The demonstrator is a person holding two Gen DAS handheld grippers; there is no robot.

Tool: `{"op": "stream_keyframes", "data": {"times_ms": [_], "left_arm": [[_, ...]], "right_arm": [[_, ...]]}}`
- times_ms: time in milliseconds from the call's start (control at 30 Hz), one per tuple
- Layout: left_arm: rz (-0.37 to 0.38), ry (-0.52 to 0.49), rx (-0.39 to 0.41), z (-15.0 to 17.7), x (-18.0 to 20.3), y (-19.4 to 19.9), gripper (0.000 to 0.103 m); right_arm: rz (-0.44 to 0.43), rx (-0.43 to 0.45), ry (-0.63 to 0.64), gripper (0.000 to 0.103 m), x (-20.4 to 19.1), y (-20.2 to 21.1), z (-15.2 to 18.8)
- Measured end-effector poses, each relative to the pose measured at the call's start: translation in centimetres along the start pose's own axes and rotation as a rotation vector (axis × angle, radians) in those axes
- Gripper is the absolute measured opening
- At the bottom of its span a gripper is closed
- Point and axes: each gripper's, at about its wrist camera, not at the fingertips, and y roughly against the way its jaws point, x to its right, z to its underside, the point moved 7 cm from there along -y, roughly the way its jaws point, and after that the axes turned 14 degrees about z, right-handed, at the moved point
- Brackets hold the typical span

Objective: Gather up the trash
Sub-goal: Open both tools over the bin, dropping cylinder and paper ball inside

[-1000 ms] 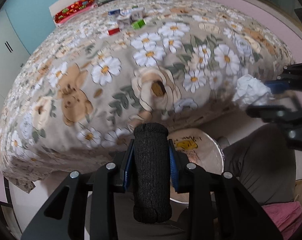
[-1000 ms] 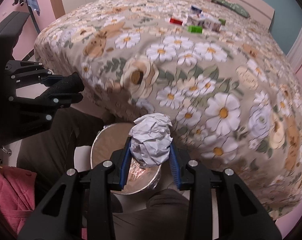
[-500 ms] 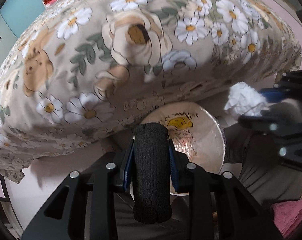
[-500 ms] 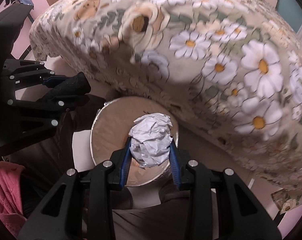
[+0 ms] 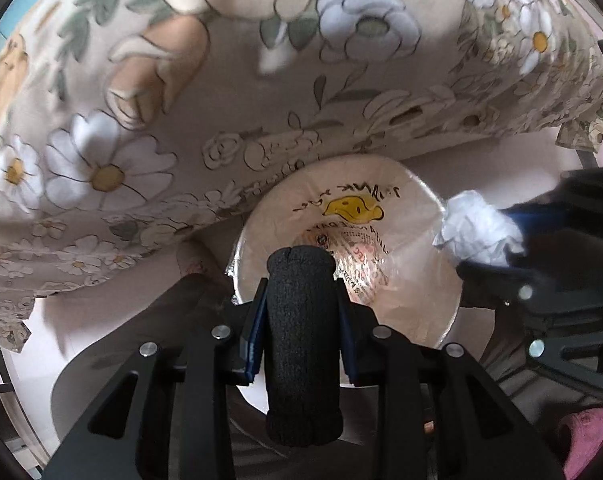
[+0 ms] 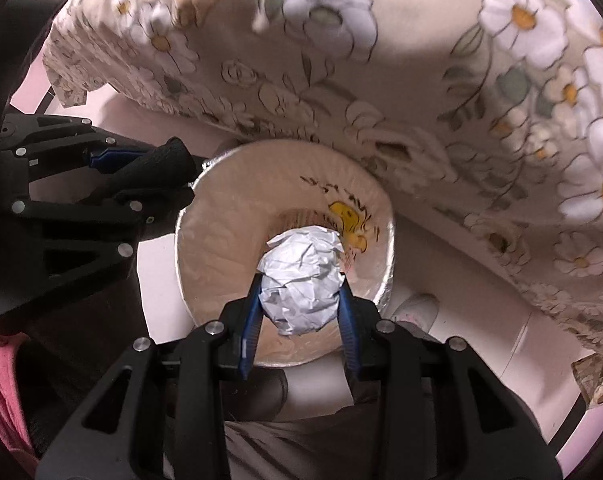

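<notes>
A floral bedspread (image 5: 261, 92) with daisies fills the upper half of both wrist views, hanging down over the bed edge from about nine o'clock round to three. Below it stands a round bin (image 5: 429, 200), lined with a pale plastic bag (image 6: 229, 216); the bag bears a yellow cartoon print (image 5: 351, 208) and dark handwritten-style lettering above it, too distorted to read, plus small red printed text deeper inside, also illegible.

The left gripper (image 5: 301, 304) is clenched on a dark rolled sock (image 5: 301, 340), its blue pads pressing both sides; the sock's tip sits over the bin's mouth at the six o'clock side.

The right gripper (image 6: 299, 300) grasps a crumpled white paper ball (image 6: 301, 280) between its blue pads, directly above the bin opening, near its five o'clock rim.
</notes>
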Motion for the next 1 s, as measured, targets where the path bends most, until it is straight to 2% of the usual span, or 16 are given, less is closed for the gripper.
{"op": "stream_keyframes", "data": {"times_ms": [433,700,900,933,967,1000], "left_arm": [[0.090,0.090,-0.079,-0.1,-1.4,-5.4,0.034],[0.120,0.154,-0.143,0.5,-2.5,-9.0,0.034],[0.154,0.178,-0.151,0.5,-2.3,-10.7,0.034],[0.154,0.177,-0.150,0.5,-2.3,-10.9,0.037],[0.154,0.179,-0.151,0.5,-2.4,-11.1,0.049],[0.149,0.183,-0.149,0.5,-2.4,-11.2,0.057]], "right_arm": [[-0.017,-0.149,-0.093,0.037,-0.9,-6.3,0.4],[0.004,-0.249,-0.099,0.038,-1.7,-10.2,0.7],[0.009,-0.301,-0.105,0.039,-2.2,-12.3,1.5],[0.011,-0.309,-0.110,0.042,-2.3,-12.6,1.5],[0.012,-0.315,-0.113,0.045,-2.1,-12.9,1.6],[0.018,-0.326,-0.116,0.052,-2.0,-13.3,1.7]]}}
